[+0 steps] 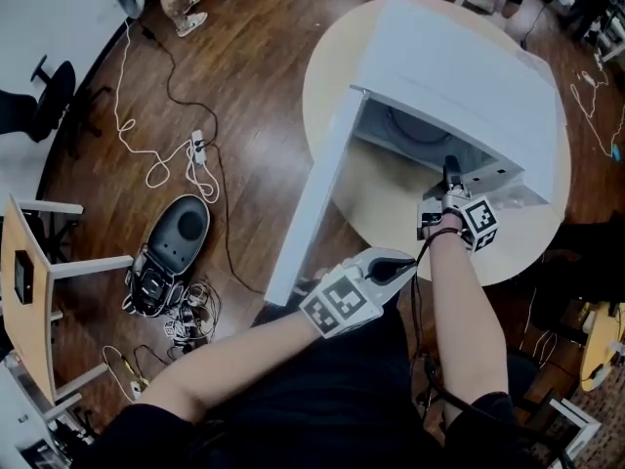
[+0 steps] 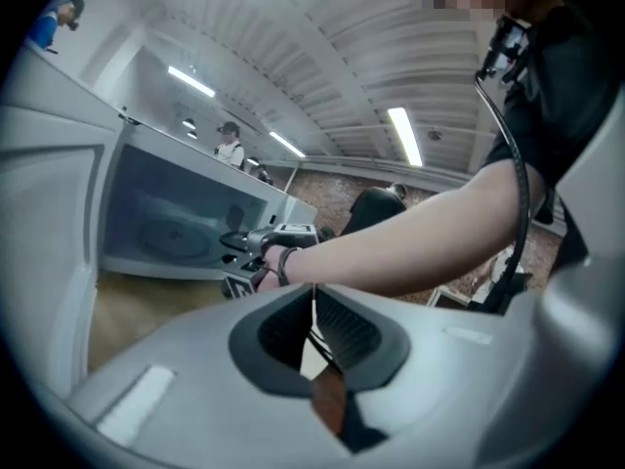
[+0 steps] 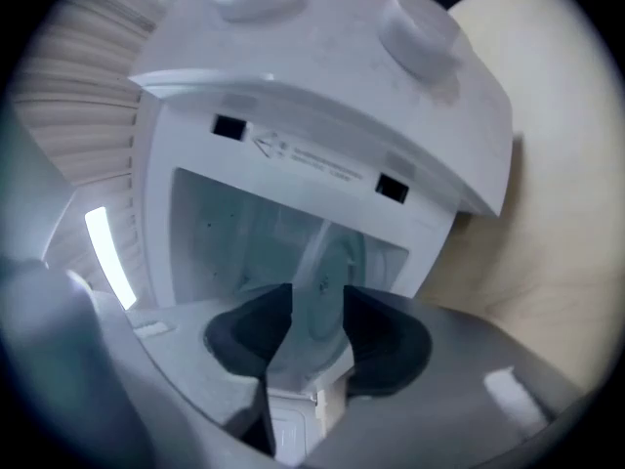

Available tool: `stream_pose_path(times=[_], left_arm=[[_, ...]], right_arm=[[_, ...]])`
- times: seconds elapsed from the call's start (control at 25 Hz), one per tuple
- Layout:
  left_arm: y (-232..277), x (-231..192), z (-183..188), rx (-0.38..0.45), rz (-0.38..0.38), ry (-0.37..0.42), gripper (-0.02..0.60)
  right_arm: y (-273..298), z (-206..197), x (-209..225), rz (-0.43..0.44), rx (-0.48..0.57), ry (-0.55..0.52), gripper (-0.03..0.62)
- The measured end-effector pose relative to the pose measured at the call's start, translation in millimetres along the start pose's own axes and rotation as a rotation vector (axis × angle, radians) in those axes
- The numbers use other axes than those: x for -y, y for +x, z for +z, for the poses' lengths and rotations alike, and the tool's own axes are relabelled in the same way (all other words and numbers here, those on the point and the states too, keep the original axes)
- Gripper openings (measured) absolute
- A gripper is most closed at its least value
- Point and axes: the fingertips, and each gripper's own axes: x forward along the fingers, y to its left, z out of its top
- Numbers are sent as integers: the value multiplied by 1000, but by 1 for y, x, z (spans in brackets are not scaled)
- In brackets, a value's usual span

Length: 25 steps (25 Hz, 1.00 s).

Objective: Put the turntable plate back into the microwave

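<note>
Dark wooden floor point(image 1: 254, 86) strewn with cables fills the left of the head view, and a round pale wooden table point(image 1: 391, 193) sits at upper right. On it a white microwave point(image 1: 459, 57) stands with its door point(image 1: 312, 193) swung open. At lower centre, the left gripper point(image 1: 400, 267) has its fingers pressed together, empty. Right of it, the right gripper point(image 3: 317, 306) is at the cavity mouth with its fingers apart. The clear glass turntable plate point(image 3: 332, 262) lies inside, just beyond them. The placing looks done, and the next move calls for drawing back without nudging the plate.

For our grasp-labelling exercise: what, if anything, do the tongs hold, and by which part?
Nothing. Left tongs are shut empty; right tongs stand open, the plate lying in the microwave beyond them.
</note>
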Motion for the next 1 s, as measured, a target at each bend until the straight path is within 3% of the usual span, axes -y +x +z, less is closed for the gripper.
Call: stream_pose_path(times=[0.08, 0.28, 0.48, 0.52, 0.6, 0.68, 0.76, 0.88, 1.0], left_arm=[[10, 0, -5, 1, -1, -1, -9], [32, -10, -13, 37, 43, -32, -9], [49, 24, -15, 35, 14, -27, -9], [51, 31, -10, 43, -1, -6, -9], [45, 49, 4, 67, -40, 59, -9], [30, 66, 34, 125, -60, 143, 2], [4, 76, 73, 210, -29, 193, 2], [-47, 74, 123, 344, 99, 168, 2], [-91, 62, 132, 374, 275, 132, 2]], right_arm=[[-17, 3, -10, 34, -13, -44, 166], [-71, 16, -18, 74, -16, -38, 166], [-139, 24, -21, 85, -37, -130, 166], [-149, 21, -25, 82, -51, -170, 138], [-173, 16, -35, 80, -96, -330, 75], [-201, 16, -59, 133, -149, -622, 22], [-229, 18, -91, 205, -155, -869, 2], [-261, 31, -135, 209, -65, -1148, 2], [-292, 47, -165, 226, 49, -1272, 2]])
